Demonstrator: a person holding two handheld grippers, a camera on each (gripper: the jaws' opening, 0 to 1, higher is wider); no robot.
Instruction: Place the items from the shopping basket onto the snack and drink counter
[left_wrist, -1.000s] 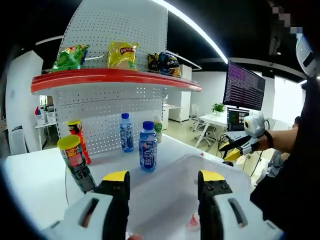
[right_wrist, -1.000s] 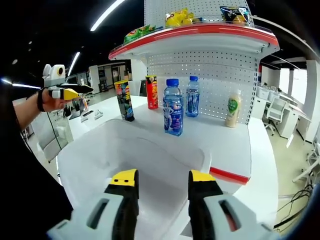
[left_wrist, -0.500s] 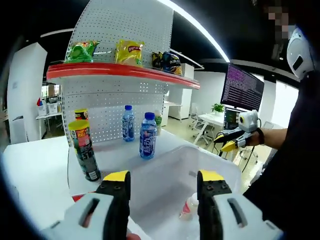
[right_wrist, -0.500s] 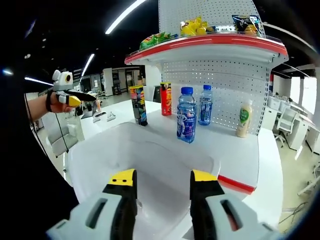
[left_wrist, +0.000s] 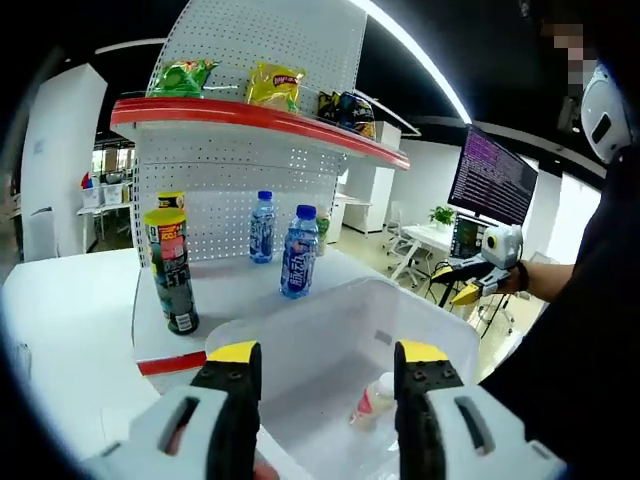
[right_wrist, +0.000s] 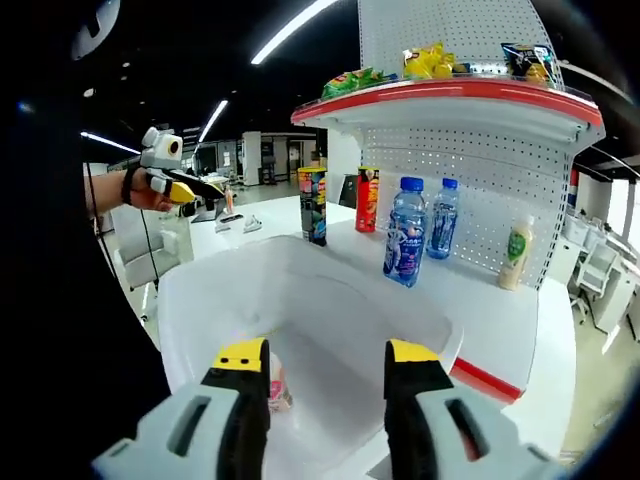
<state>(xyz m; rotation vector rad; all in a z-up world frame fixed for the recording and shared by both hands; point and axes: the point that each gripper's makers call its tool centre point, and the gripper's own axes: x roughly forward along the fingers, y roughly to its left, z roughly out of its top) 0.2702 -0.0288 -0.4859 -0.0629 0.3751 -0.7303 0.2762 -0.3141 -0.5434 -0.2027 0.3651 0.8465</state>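
Both hand-held grippers, left (left_wrist: 325, 362) and right (right_wrist: 326, 358), hang released above the translucent white plastic basket (left_wrist: 440, 325); a small pale bottle (left_wrist: 372, 400) lies just ahead.

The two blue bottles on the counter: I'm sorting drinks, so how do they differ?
The front bottle looks bigger and carries a dark blue, busy label; the back bottle looks slimmer, with a paler label. The front bottle stands nearer the basket, the back bottle nearer the pegboard. Both stand upright with blue caps.

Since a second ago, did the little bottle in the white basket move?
Cannot tell. The little bottle shows more now, but the shelf and basket shifted together in view too, so likely the cameras moved, not the bottle.
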